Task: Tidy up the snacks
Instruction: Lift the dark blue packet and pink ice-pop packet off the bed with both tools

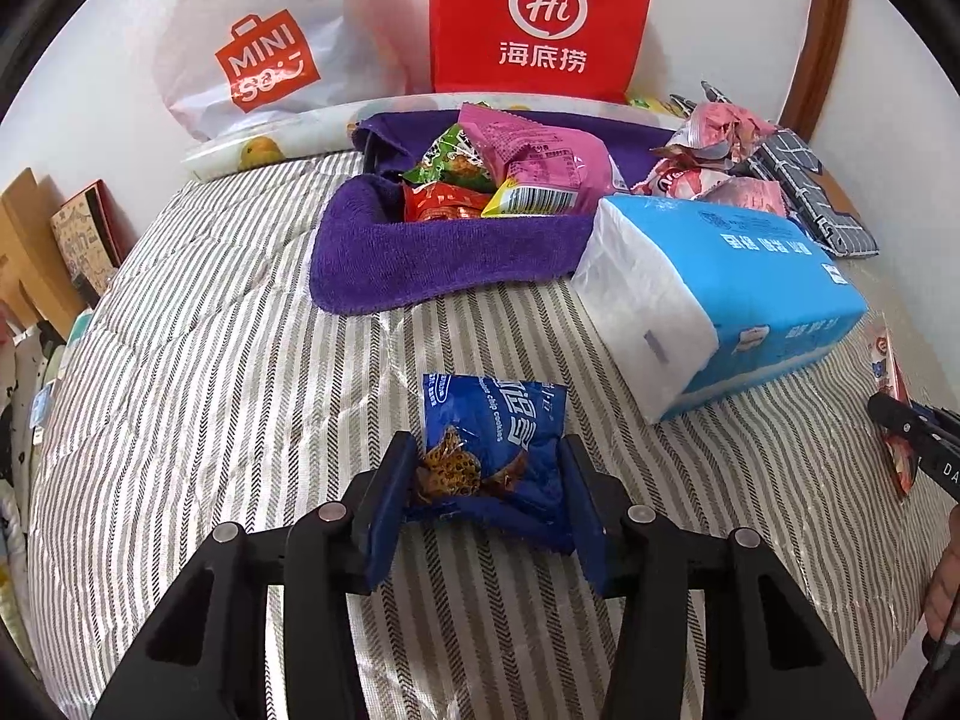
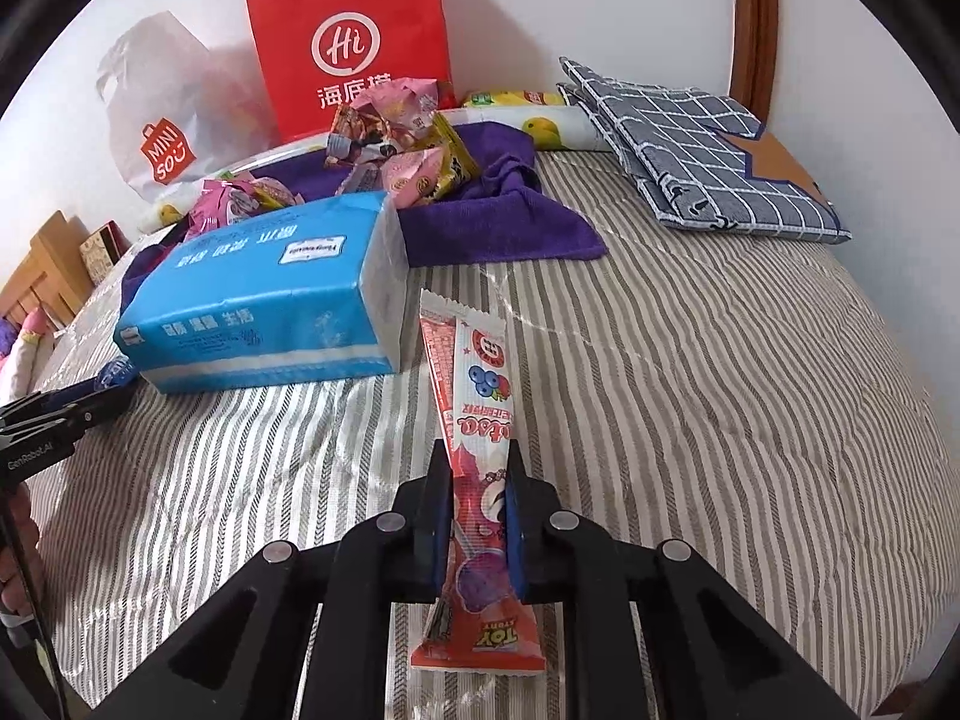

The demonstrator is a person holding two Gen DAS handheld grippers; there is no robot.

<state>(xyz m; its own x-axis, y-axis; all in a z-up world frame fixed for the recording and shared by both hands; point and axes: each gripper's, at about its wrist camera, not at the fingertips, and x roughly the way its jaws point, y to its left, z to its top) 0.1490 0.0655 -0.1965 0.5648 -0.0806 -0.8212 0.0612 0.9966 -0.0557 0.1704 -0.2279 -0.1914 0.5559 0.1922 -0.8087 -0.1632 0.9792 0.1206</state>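
Snacks are split two ways: some already piled in the purple towel nest (image 1: pixel 420 264) at the far side of the striped bedspread (image 1: pixel 210 330), others loose to its right, and one in each gripper.

Left wrist view: the left gripper (image 1: pixel 489 480) has its blue pads on both side edges of a blue cookie packet (image 1: pixel 498 438), which sits on the bedspread near centre. The wrapper looks crumpled inward at the near end, so I read it as pinched, not just straddled. Blue tissue pack (image 1: pixel 750 300) lies to the right, between this packet and the loose pink wrappers (image 1: pixel 708 162) far right. Towel nest is straight ahead, further back, holding green, red and pink packets. Red paper bag (image 1: pixel 540 18) and white plastic bag (image 1: pixel 258 48) stand against the wall behind.

Right wrist view: the right gripper (image 2: pixel 477 504) is pressed tight on a long pink stick-shaped snack (image 2: pixel 474 420), gripped about its near half; the far end points away towards the tissue pack's corner (image 2: pixel 384 300). The snack looks held slightly tilted, and I can't tell whether its far tip touches the bedspread. Folded checked cloth (image 2: pixel 708 150) lies far right.

Step, as I judge it: both pickups are made, transport pending. Next move calls for lifting both clear and carrying them forward to the towel nest. The right hand must clear the tissue pack, which stands between it and the nest. The thin stick may swing or slip; the cookie packet is soft, so don't squeeze harder.
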